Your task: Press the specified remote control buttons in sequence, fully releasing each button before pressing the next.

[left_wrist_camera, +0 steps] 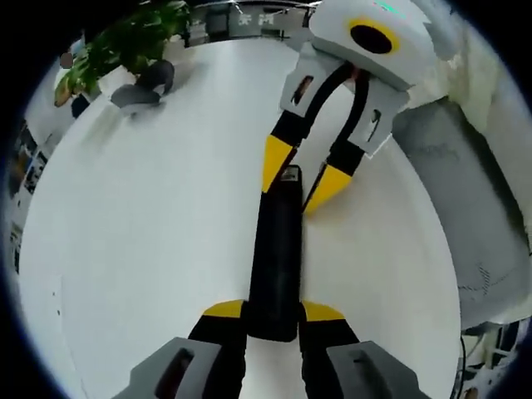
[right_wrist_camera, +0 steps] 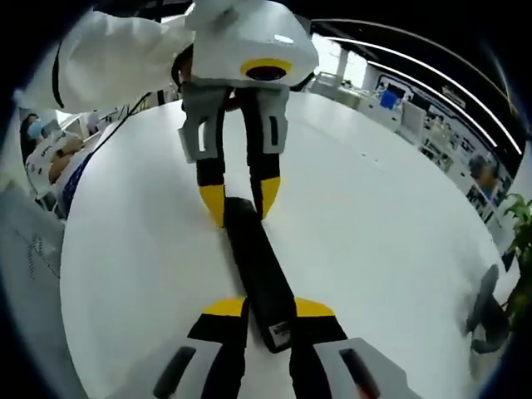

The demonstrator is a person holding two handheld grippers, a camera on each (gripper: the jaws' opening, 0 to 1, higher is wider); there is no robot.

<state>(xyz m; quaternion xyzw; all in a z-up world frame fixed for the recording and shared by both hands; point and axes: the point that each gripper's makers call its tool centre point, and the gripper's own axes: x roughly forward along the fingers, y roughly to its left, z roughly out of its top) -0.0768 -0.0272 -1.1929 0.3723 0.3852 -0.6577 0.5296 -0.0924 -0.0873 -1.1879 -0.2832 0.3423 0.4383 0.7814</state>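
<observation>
A long black remote control (left_wrist_camera: 276, 249) lies on the round white table (left_wrist_camera: 141, 224), running straight away from my left gripper (left_wrist_camera: 273, 311). The left gripper's yellow-tipped jaws press against both sides of the remote's near end. My right gripper (left_wrist_camera: 302, 174) comes in from the upper right and its jaws flank the far end. In the right gripper view the remote (right_wrist_camera: 259, 266) shows a small label at its near end, held between the right gripper (right_wrist_camera: 269, 307). The left gripper (right_wrist_camera: 240, 199) clamps the other end from above.
A green potted plant (left_wrist_camera: 125, 41) and a dark grey object (left_wrist_camera: 141, 87) stand at the table's far edge; the same two appear as the plant (right_wrist_camera: 519, 237) and the grey object (right_wrist_camera: 486, 312). A person's white sleeve (right_wrist_camera: 108, 50) reaches in. Grey clothing (left_wrist_camera: 465, 191) borders the table.
</observation>
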